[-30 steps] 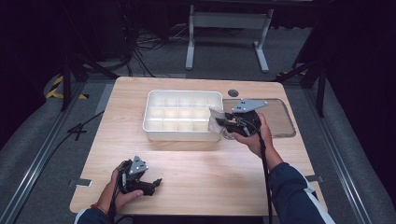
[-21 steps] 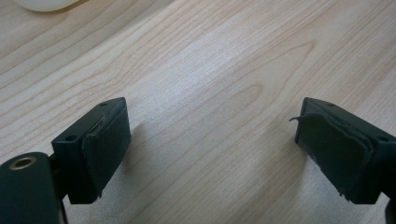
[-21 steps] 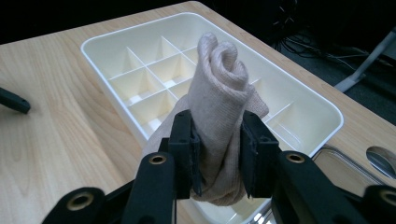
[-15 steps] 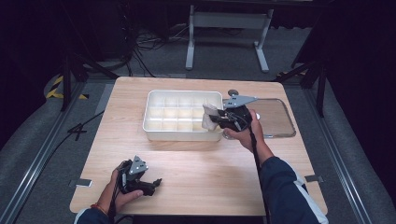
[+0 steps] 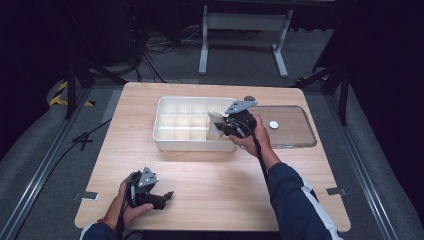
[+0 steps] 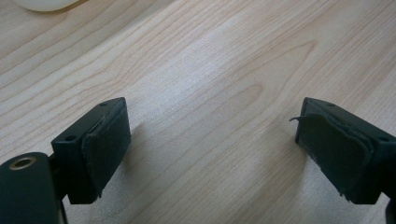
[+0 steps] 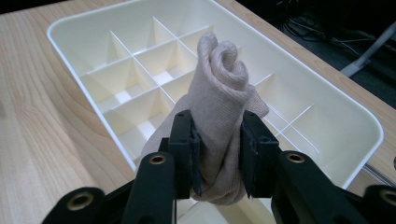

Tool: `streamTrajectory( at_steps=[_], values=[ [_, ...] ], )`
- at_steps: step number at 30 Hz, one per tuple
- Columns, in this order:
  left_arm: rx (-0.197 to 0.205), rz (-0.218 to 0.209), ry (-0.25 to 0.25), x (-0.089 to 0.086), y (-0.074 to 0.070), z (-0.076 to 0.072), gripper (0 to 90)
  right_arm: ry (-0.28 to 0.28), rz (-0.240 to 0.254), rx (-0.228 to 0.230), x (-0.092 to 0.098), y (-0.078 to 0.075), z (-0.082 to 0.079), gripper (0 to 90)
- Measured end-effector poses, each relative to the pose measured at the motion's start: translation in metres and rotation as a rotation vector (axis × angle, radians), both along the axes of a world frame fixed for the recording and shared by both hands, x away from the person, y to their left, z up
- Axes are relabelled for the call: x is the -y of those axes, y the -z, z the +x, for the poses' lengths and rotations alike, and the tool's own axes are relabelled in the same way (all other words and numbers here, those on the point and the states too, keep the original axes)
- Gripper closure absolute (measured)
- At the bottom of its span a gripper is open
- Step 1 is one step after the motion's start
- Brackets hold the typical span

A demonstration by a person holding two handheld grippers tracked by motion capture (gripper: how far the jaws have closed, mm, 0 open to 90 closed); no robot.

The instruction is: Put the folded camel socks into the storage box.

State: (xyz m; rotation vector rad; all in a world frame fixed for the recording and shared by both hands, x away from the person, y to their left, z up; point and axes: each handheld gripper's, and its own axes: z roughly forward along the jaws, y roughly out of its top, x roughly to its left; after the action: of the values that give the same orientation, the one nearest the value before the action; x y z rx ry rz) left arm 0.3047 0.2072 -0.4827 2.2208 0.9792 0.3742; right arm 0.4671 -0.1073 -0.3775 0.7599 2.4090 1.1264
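Right gripper view is showing the rolled beige sock pinched between the right gripper jaws, its long axis running up and away, rolled end pointing over the white divided tray; since a second ago it is travelling inward over the compartments, nearing placement. Left gripper is resting spread apart on the table

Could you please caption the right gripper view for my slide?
Hand-held gripper clamps a rolled beige sock over a white divided organizer tray.
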Motion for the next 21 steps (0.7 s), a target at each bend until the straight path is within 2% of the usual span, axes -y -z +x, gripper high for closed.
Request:
streamTrajectory(
  at_steps=[1,4,5,7,10,13,21],
  values=[
    [0.000,0.000,0.000,0.000,0.000,0.000,10.5,0.006,-0.016,0.004,-0.001,0.001,0.001,69.3],
    [-0.002,0.000,-0.004,0.000,0.000,0.000,10.5,0.015,-0.011,-0.010,-0.002,0.005,0.004,69.3],
    [-0.001,0.001,-0.003,0.000,0.000,0.000,10.6,0.025,-0.033,0.004,-0.003,0.007,0.005,69.3],
    [-0.001,-0.002,-0.006,0.000,0.000,-0.001,10.6,0.013,-0.022,-0.001,-0.004,0.008,0.006,69.3],
    [-0.001,-0.001,-0.007,0.000,0.000,-0.001,10.6,0.013,-0.051,0.014,-0.008,0.010,0.006,69.3],
    [-0.001,-0.001,-0.006,0.000,0.000,-0.001,10.6,0.008,-0.084,-0.003,-0.014,0.018,0.009,69.3],
    [0.000,0.000,-0.006,0.000,0.000,-0.001,10.7,0.000,-0.096,-0.046,-0.020,0.034,0.013,69.1]
  ],
)
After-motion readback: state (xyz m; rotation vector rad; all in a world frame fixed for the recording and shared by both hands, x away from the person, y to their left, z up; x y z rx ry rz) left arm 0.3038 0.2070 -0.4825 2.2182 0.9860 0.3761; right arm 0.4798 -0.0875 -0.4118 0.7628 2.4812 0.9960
